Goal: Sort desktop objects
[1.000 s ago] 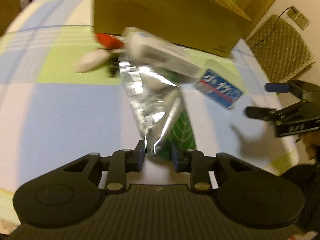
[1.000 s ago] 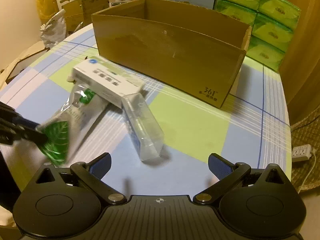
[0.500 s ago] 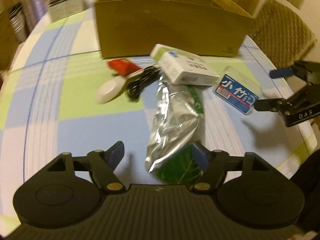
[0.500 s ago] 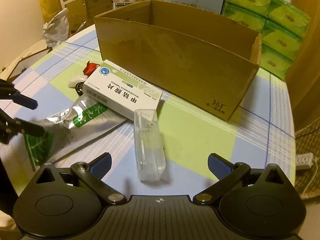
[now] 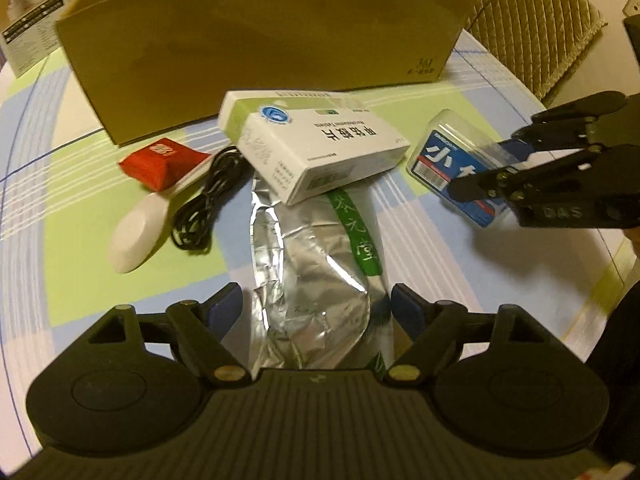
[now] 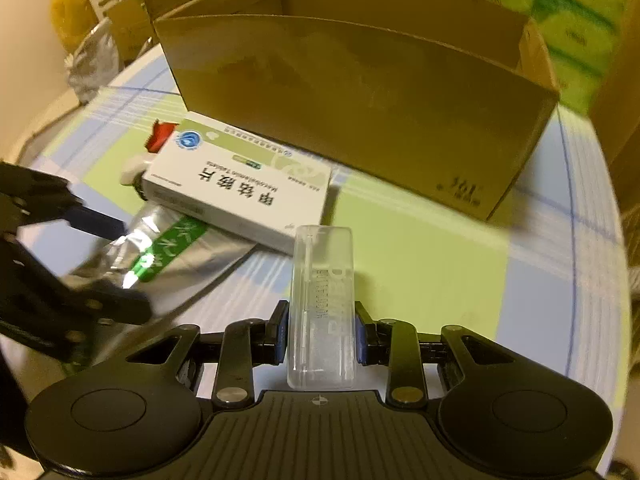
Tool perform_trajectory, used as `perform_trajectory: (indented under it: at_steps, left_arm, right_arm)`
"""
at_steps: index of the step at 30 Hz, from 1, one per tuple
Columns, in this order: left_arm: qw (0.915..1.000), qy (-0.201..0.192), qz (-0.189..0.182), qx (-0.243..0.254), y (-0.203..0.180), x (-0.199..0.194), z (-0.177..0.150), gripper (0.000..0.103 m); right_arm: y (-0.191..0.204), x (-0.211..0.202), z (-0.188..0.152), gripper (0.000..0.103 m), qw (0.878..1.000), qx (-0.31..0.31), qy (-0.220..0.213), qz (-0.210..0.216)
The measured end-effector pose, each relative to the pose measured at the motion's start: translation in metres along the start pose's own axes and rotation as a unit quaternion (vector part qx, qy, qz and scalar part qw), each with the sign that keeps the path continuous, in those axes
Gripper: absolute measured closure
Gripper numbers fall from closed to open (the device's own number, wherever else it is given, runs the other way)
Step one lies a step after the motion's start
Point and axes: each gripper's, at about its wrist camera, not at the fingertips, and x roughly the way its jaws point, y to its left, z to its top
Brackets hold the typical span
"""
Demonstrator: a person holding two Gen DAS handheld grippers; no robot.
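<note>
Clear plastic case (image 6: 322, 308) sits clamped between the right gripper (image 6: 320, 330) fingers. Left gripper (image 5: 316, 310) fingers spread wide either side of the foil pouch (image 5: 316, 264); white medicine box (image 5: 320, 150) overlaps its 12 o'clock end, cardboard box (image 5: 264, 40) beyond.

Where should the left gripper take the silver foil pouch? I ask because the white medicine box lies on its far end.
Grip the near end of the silver foil pouch, coming in low from the near side. That end lies free between the open left gripper fingers, while the white medicine box pins the far end.
</note>
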Motion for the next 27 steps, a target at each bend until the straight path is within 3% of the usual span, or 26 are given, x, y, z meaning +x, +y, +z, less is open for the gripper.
perform_trajectory:
  at_steps: [4, 8, 10, 15, 21, 27]
  left_arm:
    - [0.9997, 0.015, 0.002, 0.020, -0.004, 0.006, -0.004, 0.033]
    - [0.9996, 0.022, -0.005, 0.019, -0.004, -0.002, -0.011, 0.050]
    - [0.9991, 0.029, -0.006, 0.029, -0.003, -0.008, -0.018, 0.052]
    - [0.9987, 0.038, 0.008, 0.034, 0.004, -0.022, -0.040, 0.052]
    - [0.9984, 0.038, 0.013, 0.039, -0.002, -0.034, -0.061, 0.052]
    - [0.9991, 0.027, -0.003, 0.032, -0.006, -0.034, -0.062, 0.052]
  right_arm:
    - [-0.011, -0.009, -0.008, 0.075, 0.998, 0.052, 0.013, 0.045]
    - [-0.018, -0.015, -0.018, 0.074, 0.997, 0.063, 0.020, 0.035]
    - [-0.019, -0.017, -0.021, 0.072, 0.997, 0.072, 0.021, 0.024]
    - [-0.014, -0.033, -0.029, 0.036, 0.999, 0.046, 0.003, -0.026]
    - [0.002, -0.034, -0.035, 0.029, 0.997, -0.002, -0.014, -0.081]
    - [0.013, -0.028, -0.033, 0.028, 0.995, -0.027, -0.023, -0.092]
